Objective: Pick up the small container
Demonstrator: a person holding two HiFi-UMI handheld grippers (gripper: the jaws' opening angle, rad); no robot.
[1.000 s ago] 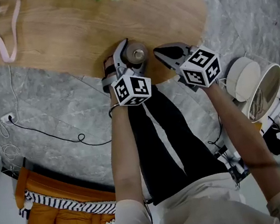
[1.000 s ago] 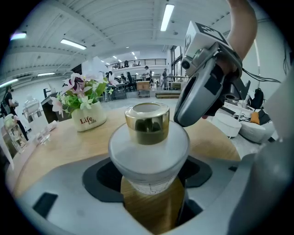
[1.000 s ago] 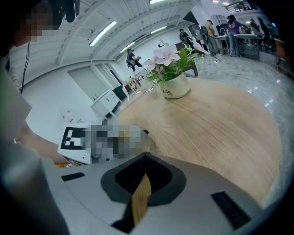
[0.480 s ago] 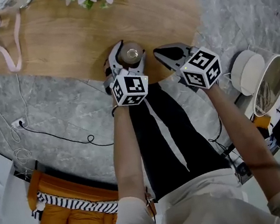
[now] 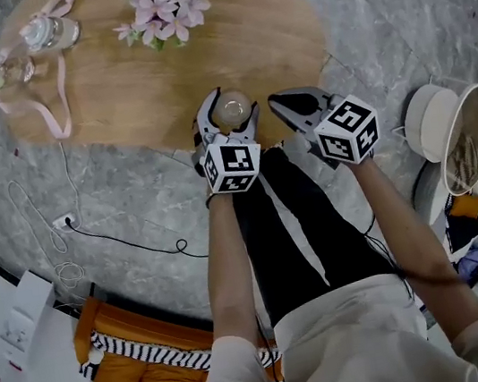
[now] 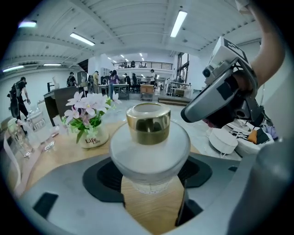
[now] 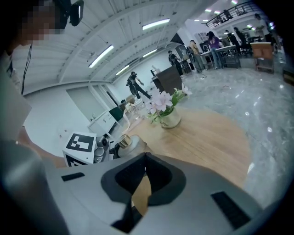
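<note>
The left gripper [image 5: 230, 116] pinches the small container [image 6: 149, 147], a frosted jar with a gold cap [image 6: 148, 123]. Its jaws press against the jar's lower body from both sides. The jar sits upright between them, above the near edge of the oval wooden table [image 5: 156, 72]. Whether its base touches the wood cannot be told.

The right gripper [image 5: 283, 104] hovers just right of the jar, apart from it. Its jaws are pressed together with nothing between them, and they point toward the far left across the table's near edge. In the right gripper view the jar's cap shows just left of the closed jaws, beside the left gripper's marker cube [image 7: 81, 143].

On the far side of the table stands a vase of pink flowers [image 5: 168, 11], well apart from the jar. A clear bottle [image 5: 45, 32] with a pink ribbon [image 5: 60, 97] lies at the far left end. A dark cable [image 5: 120, 242] trails over the grey floor [image 5: 390, 6] to the left of the person.
</note>
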